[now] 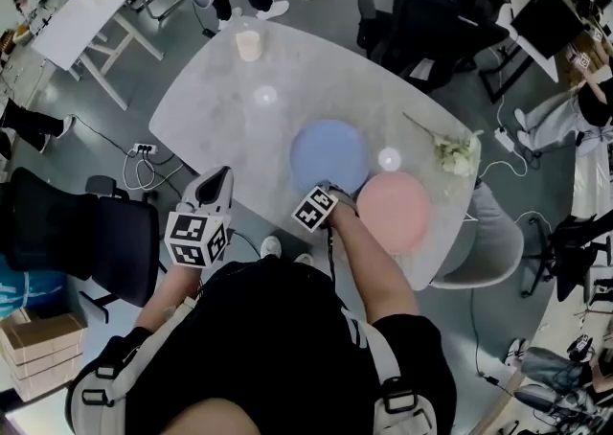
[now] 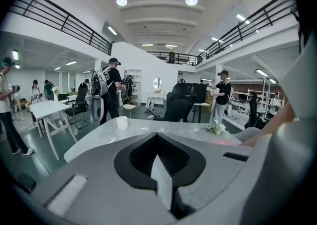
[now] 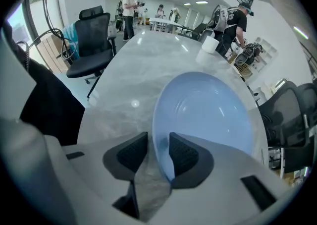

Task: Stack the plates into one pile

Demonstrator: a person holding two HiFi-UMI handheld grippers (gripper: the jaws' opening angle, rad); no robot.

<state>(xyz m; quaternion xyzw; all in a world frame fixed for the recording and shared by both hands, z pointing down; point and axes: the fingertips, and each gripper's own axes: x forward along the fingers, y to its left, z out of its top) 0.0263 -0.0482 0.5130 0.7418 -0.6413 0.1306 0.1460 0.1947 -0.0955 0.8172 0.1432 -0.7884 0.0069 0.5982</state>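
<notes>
Right arm: bare forearm [image 1: 369, 265] is stretching forward from the body, wrist bent over, so the right gripper [image 1: 329, 191] is pointing steeply down at the near rim of the round pale-blue plate [image 1: 329, 155]. In the right gripper view, the right gripper [image 3: 158, 142] is standing with its dark fingers [image 3: 184, 155] part-way open, straddling the rim of the blue plate [image 3: 208, 115]. The rim is sitting close against the right-hand finger, with a clear gap to the other, so the fingers are not clamping the plate. The blue plate is lying flat on the oval light-grey marbled surface [image 1: 220, 107], toward the near side. The round pink plate [image 1: 393, 211] is lying flat just beside it on the right; whether their rims are touching cannot be told. The two plates are side by side, not yet stacked. Left arm: it is being held low and close to the body, with the left gripper [image 1: 220, 177] at the near left edge of the surface, pointing slightly downward across it. In the left gripper view, the left gripper [image 2: 157, 135] is showing its fingers [image 2: 138, 157] drawn together at the tips, with nothing between them. A white cup [image 1: 249, 45] is standing at the far end of the surface, and a small bunch of pale flowers [image 1: 458, 153] is lying near the right edge.
</notes>
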